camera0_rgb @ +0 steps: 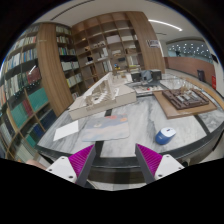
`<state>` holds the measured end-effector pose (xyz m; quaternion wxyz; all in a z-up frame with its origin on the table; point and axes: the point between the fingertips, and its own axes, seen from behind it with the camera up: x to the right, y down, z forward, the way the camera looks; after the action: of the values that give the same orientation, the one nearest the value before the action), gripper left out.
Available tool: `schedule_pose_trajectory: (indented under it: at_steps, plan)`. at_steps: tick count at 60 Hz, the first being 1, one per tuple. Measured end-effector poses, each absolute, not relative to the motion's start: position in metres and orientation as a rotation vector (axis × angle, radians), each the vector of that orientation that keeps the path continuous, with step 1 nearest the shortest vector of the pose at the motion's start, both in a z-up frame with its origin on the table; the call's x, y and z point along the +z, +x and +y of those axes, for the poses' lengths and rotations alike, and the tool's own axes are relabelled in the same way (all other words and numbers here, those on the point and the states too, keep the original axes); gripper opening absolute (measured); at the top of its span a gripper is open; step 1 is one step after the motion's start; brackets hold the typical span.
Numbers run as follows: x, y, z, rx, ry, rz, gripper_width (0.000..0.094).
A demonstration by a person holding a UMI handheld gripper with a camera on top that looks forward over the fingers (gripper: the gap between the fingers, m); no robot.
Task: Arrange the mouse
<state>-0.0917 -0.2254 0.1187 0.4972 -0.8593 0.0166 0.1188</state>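
A small blue and white mouse (166, 134) lies on the grey table (130, 140), ahead of my right finger and slightly to its right. A grey rectangular mat (105, 127) lies on the table ahead of my left finger. My gripper (116, 160) is held above the table's near edge. Its two fingers with magenta pads (80, 160) stand wide apart, and only bare table shows between them. The mouse is apart from both fingers.
A white sheet (67, 130) lies left of the mat. Pale building models (103, 100) stand further back on the table, and a wooden-based model (182, 100) stands to the right. Tall bookshelves (40, 70) line the left and back.
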Motion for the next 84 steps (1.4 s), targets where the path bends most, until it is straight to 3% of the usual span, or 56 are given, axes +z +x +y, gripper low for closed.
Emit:
schedule_pose_trajectory:
  at_steps: [10,30,46,47,51,54,60,64,72,76,80,84]
  plan:
    - [0.092,-0.026,-0.217,0.195,-2.108,0.098,0.0822]
    - [0.000,0.094,-0.135,0.032,-2.207,0.200,0.0820]
    - [-0.013,0.101,-0.058,-0.044,-2.200,0.263,0.0762]
    - [-0.013,0.102,-0.055,-0.062,-2.198,0.261,0.0799]
    - [-0.014,0.101,-0.046,-0.142,-2.174,0.214,0.0527]
    - [-0.015,0.100,-0.047,-0.162,-2.178,0.232,0.0524]
    - [-0.016,0.098,-0.048,-0.129,-2.194,0.304,0.0423]
    - [0.000,0.096,-0.045,-0.101,-2.193,0.329,0.0400]
    - [0.111,0.054,-0.015,-0.105,-1.997,0.224,0.0377]
    - [0.146,-0.008,0.004,-0.020,-1.963,0.155,0.0377]
    - [0.164,-0.066,0.023,0.025,-1.932,0.082,0.0376]
    - [0.153,-0.108,0.039,0.013,-1.932,0.006,0.0375]
